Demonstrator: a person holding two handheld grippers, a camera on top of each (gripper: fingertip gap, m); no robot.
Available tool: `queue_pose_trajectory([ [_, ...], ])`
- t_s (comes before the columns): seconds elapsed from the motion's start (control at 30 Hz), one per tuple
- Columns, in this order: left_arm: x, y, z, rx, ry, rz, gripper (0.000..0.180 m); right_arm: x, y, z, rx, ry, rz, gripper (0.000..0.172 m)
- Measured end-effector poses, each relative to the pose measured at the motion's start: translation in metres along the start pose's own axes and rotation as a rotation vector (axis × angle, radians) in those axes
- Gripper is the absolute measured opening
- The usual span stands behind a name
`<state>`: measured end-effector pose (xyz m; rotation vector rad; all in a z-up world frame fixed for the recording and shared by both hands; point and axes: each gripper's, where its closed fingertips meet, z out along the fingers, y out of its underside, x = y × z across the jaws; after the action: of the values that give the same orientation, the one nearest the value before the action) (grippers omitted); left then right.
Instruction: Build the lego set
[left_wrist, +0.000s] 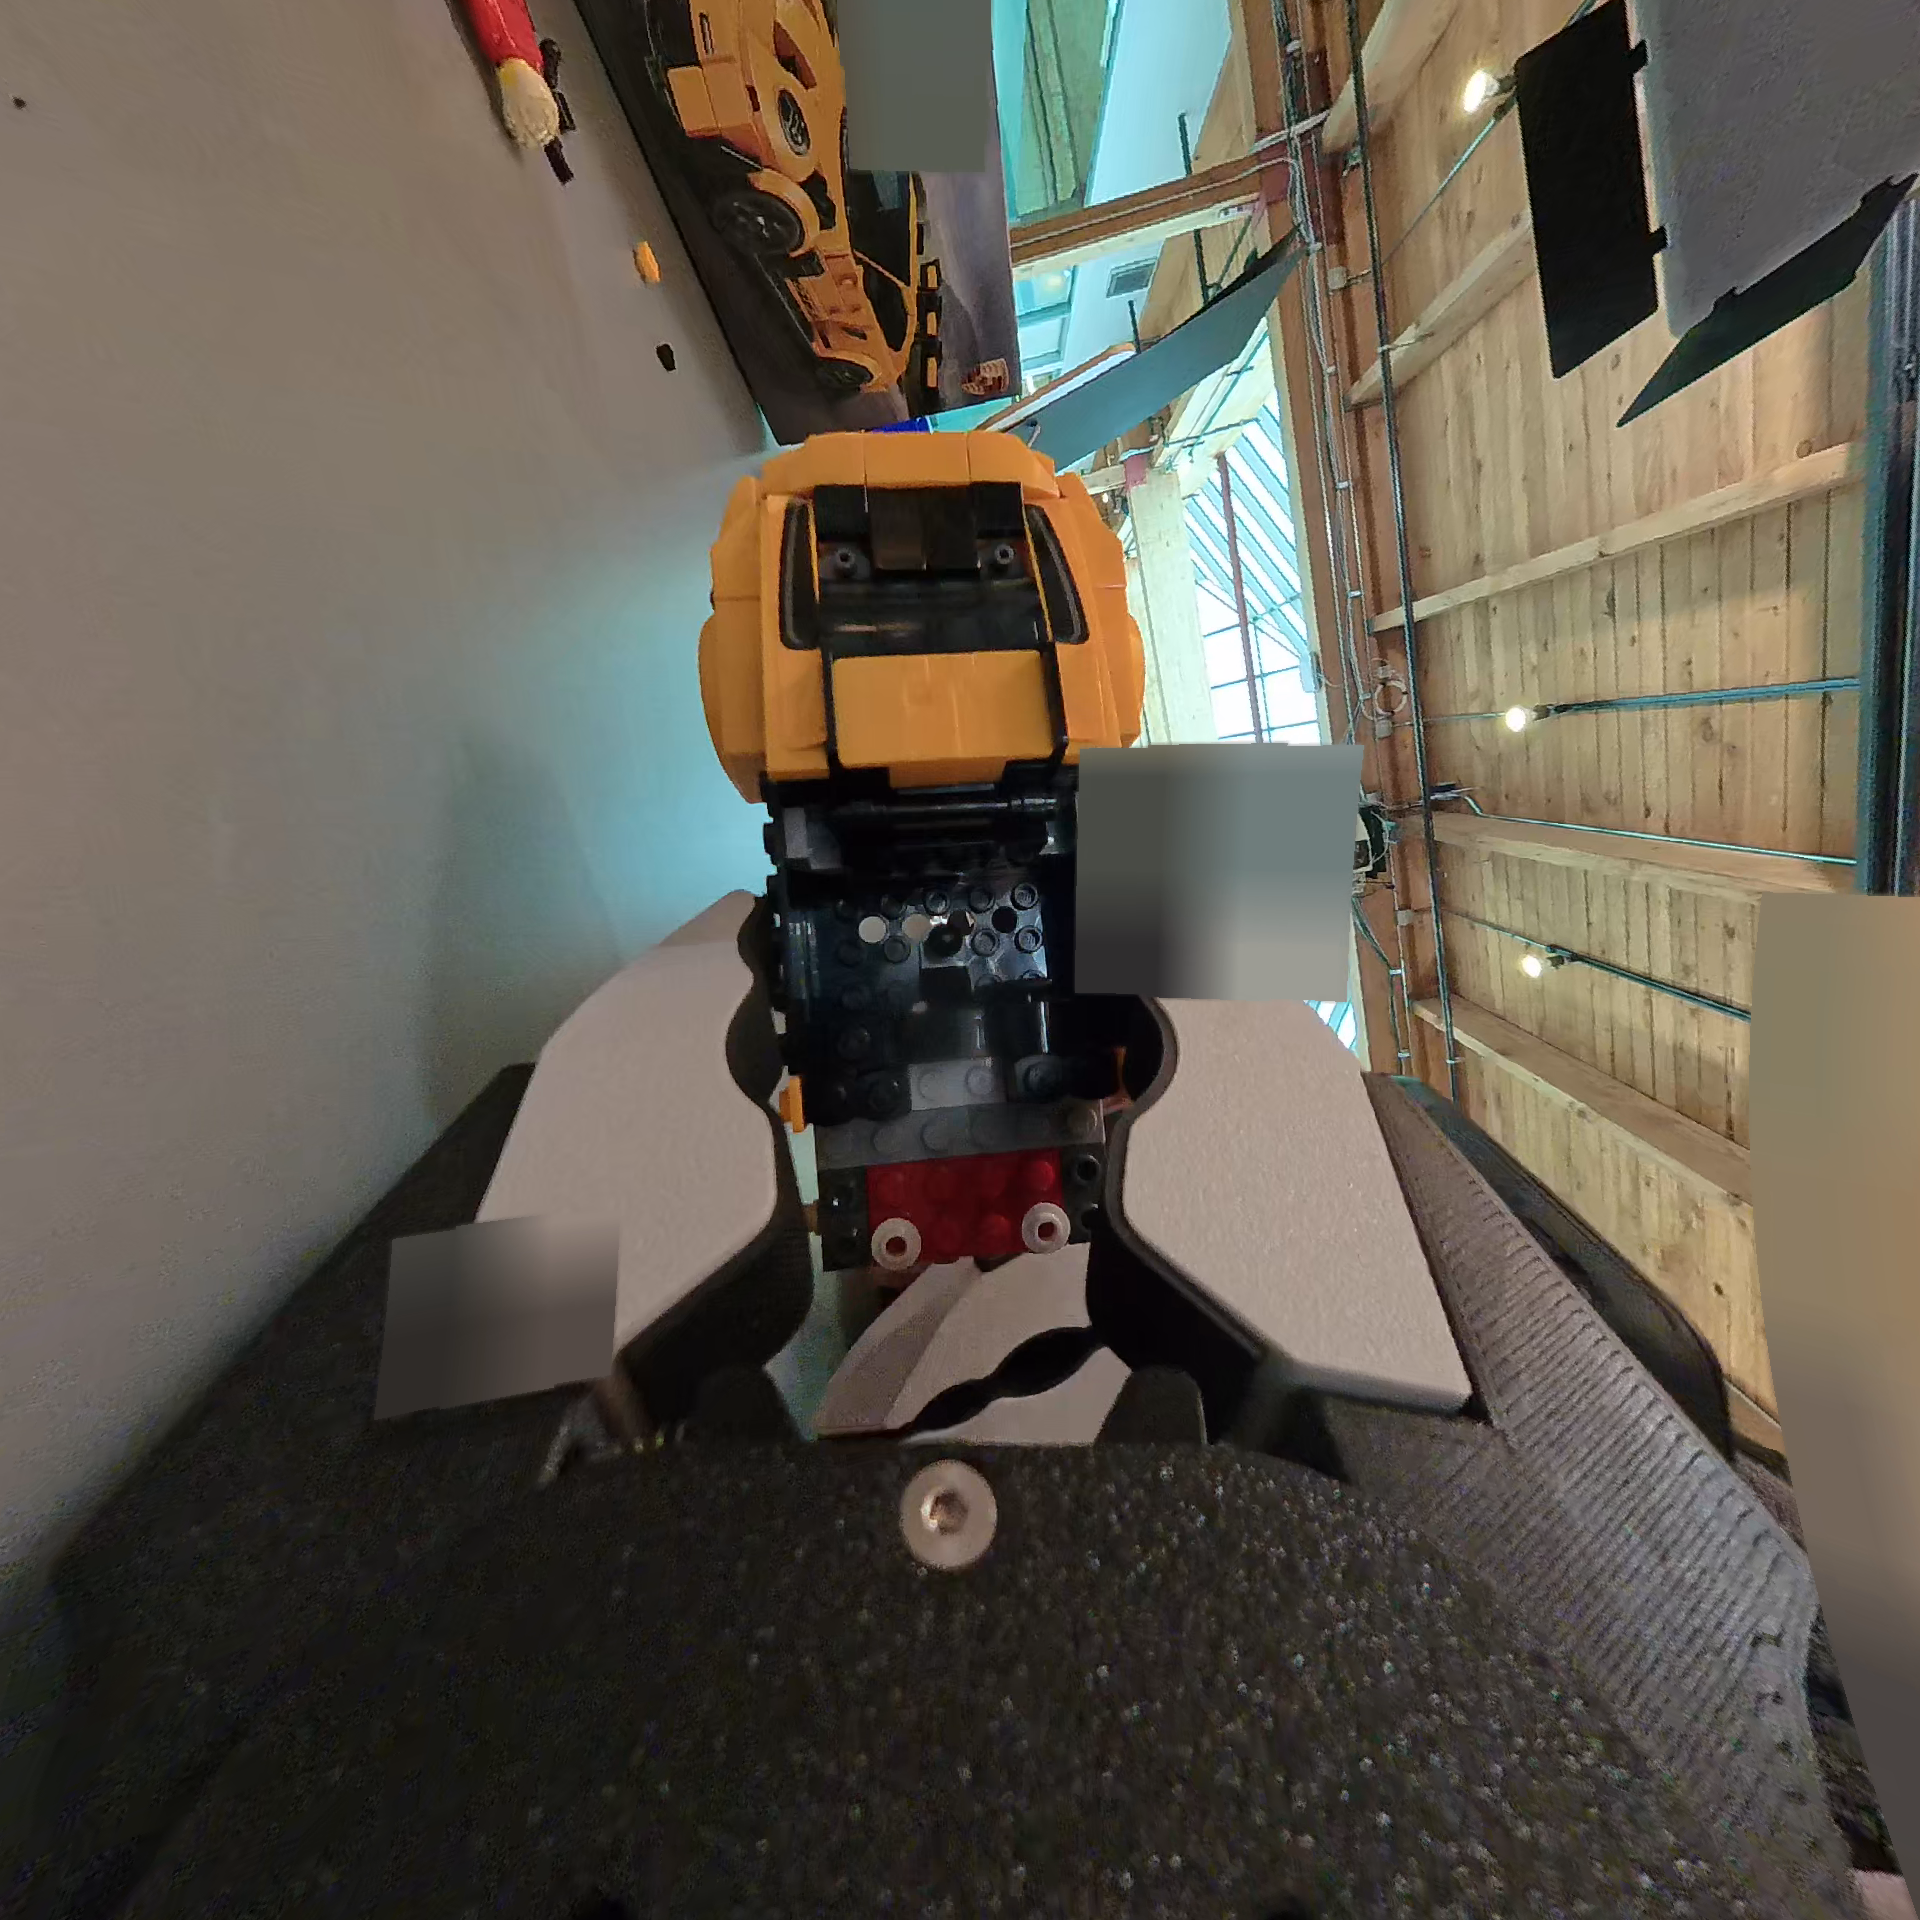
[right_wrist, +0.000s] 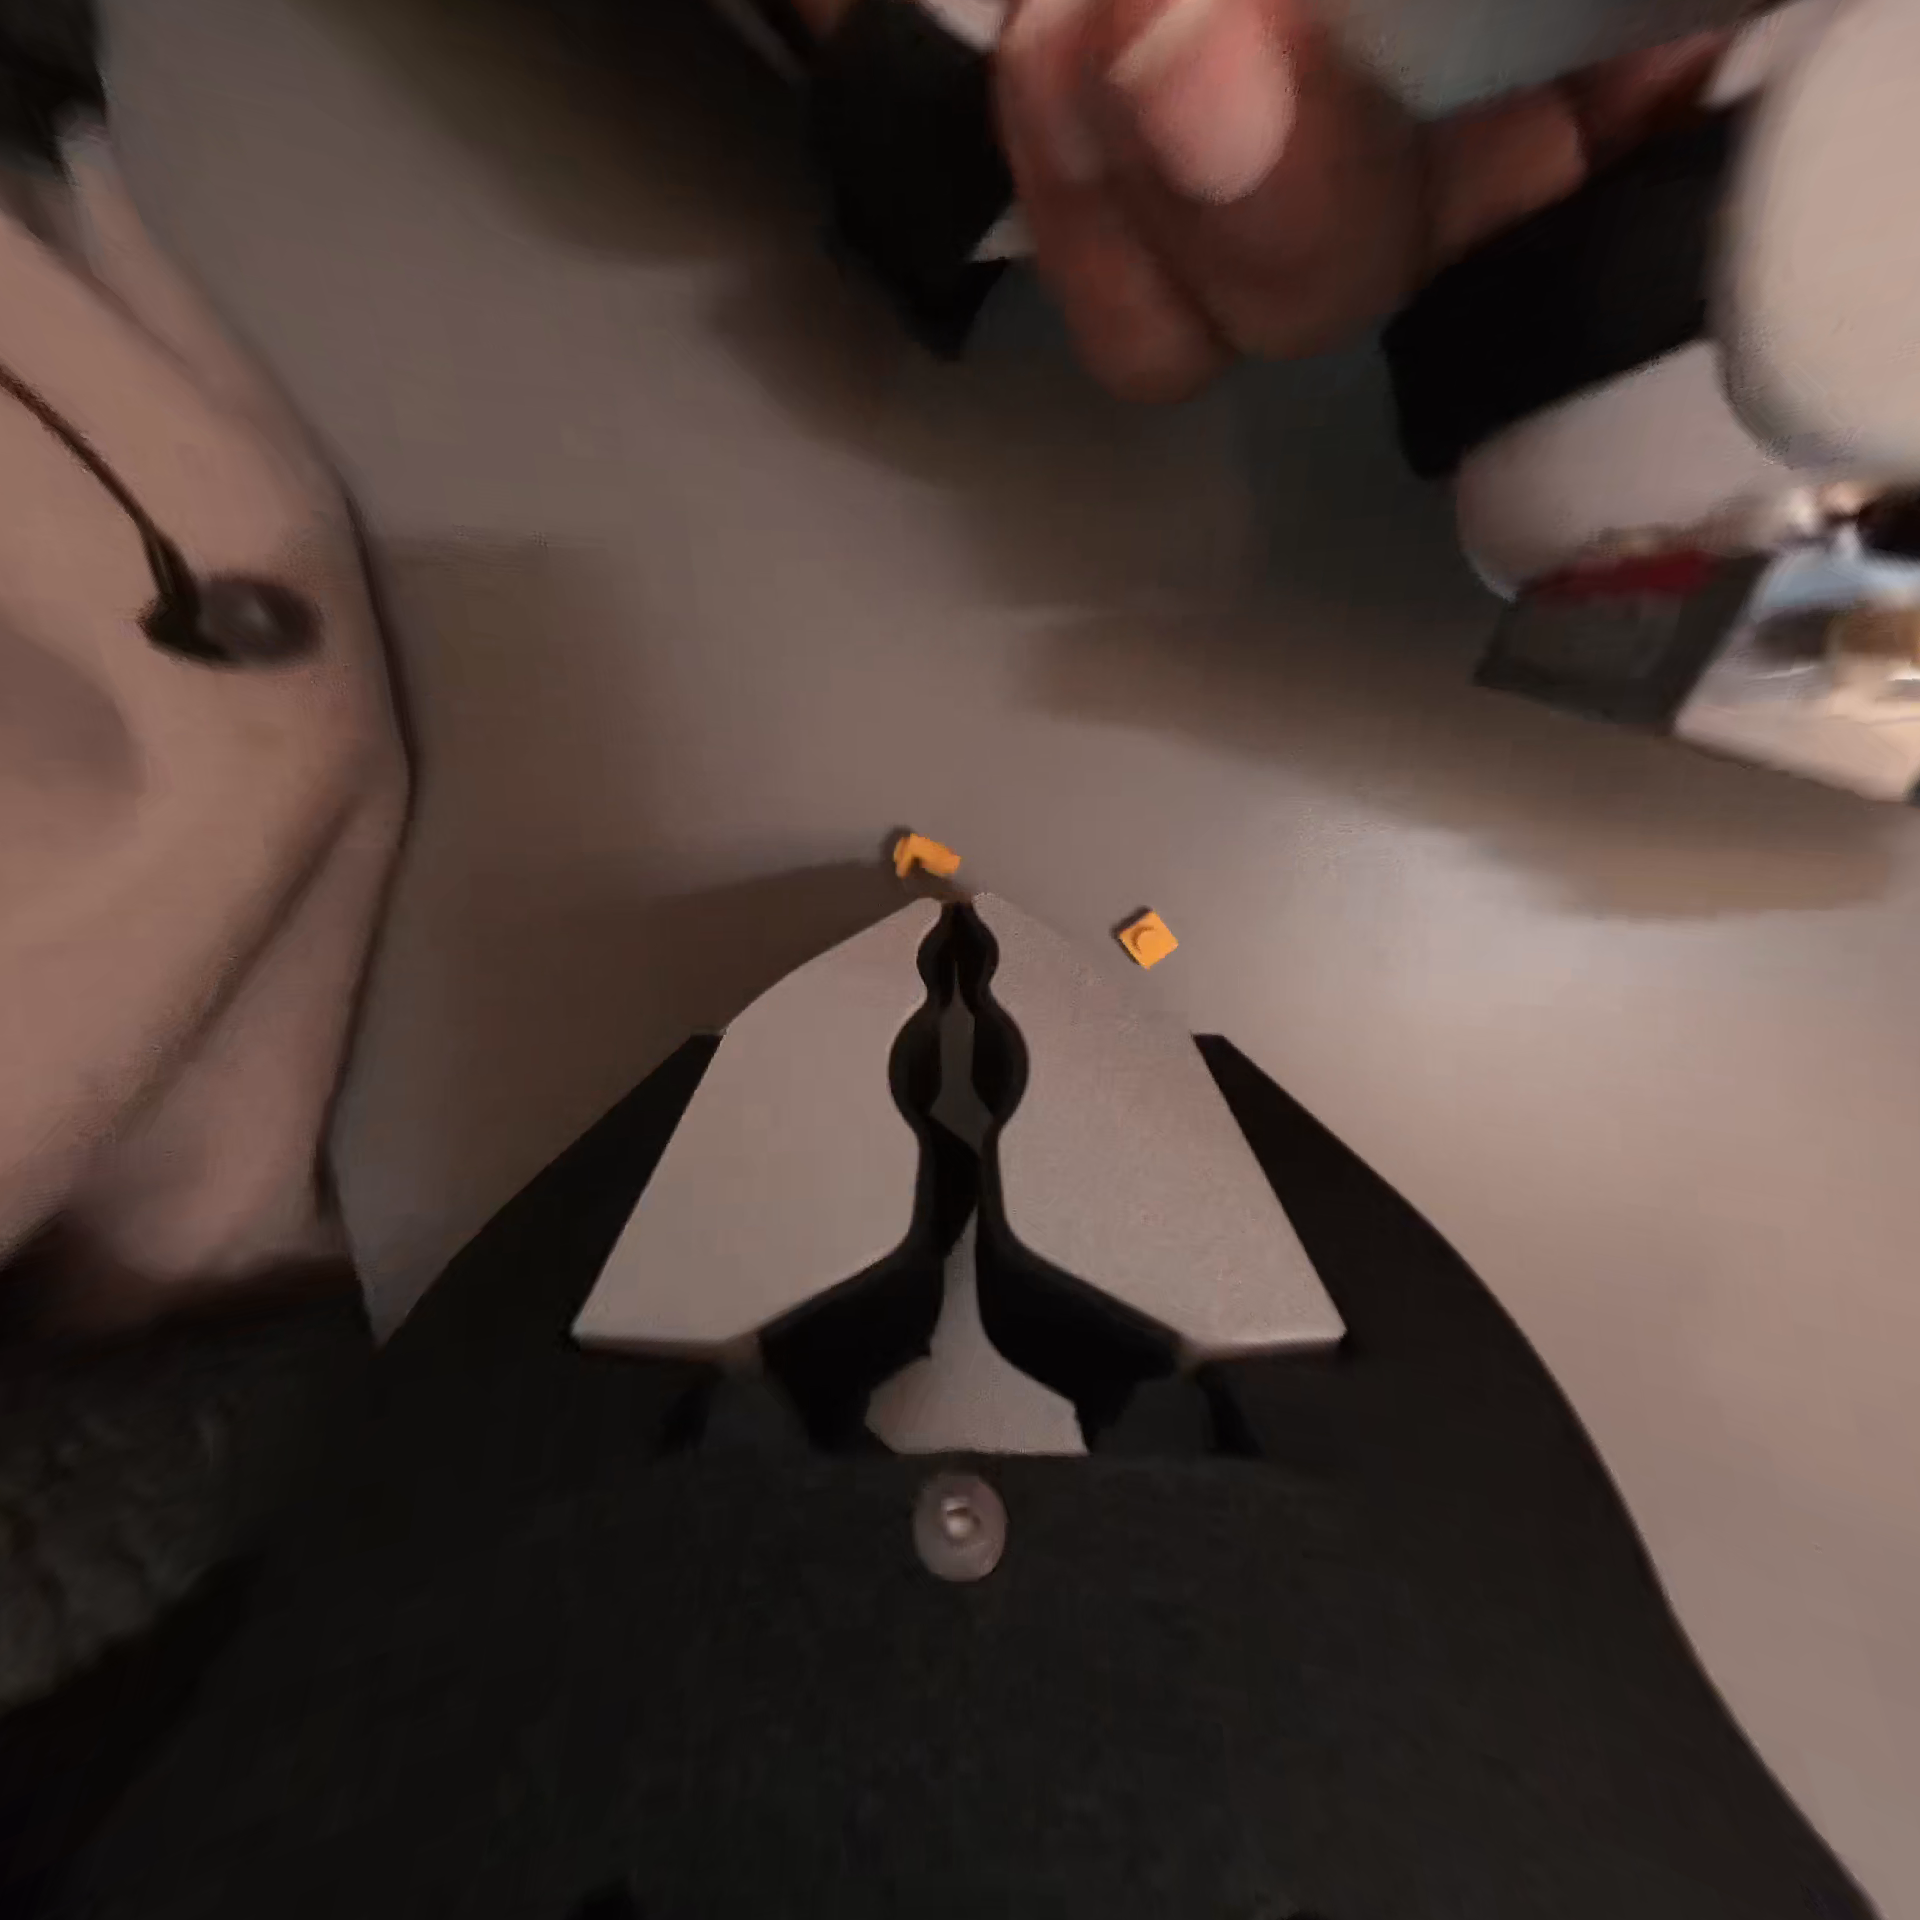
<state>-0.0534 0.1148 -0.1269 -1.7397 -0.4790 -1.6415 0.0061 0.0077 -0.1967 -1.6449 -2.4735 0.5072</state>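
Observation:
In the left wrist view my left gripper (left_wrist: 951, 997) is shut on the lego car (left_wrist: 925, 644), an orange body on a black chassis with a red plate at the near end. Both pads press on the sides of the black chassis, and the car is lifted and tilted. In the right wrist view my right gripper (right_wrist: 956, 912) is shut, its fingertips together low over the grey table (right_wrist: 1351, 1039). A small orange piece (right_wrist: 925, 856) lies just beyond the tips, and I cannot tell whether it touches them. A second small orange plate (right_wrist: 1147, 939) lies on the table to the right of the tips.
The set's box with a car picture (left_wrist: 831, 208) lies on the table, with small loose pieces (left_wrist: 646, 262) beside it. A person's hand (right_wrist: 1195, 187) holds the other gripper at the top of the right wrist view. A blurred packet (right_wrist: 1714, 644) sits at the right and light clothing (right_wrist: 156, 779) at the left. Tip to tip, the grippers are about 15 centimeters apart.

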Motion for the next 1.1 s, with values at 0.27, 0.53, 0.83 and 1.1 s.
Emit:
queue_pose_trajectory([
  [0.27, -0.004, -0.01, -0.005, 0.029, -0.02, 0.017, 0.064, 0.0, 0.001, -0.008, -0.227, -0.111, -0.254, 0.009],
  [0.53, 0.001, -0.012, -0.006, 0.034, -0.005, 0.02, 0.064, -0.006, -0.005, 0.008, 0.045, -0.119, 0.121, 0.019],
  [0.83, 0.001, -0.012, -0.006, 0.034, -0.009, 0.029, 0.064, 0.022, 0.029, -0.015, -0.28, 0.071, -0.19, 0.012],
  [1.1, 0.0, -0.016, -0.008, 0.045, -0.021, 0.045, 0.064, 0.085, 0.082, -0.037, -0.997, 0.278, -0.802, 0.012],
])
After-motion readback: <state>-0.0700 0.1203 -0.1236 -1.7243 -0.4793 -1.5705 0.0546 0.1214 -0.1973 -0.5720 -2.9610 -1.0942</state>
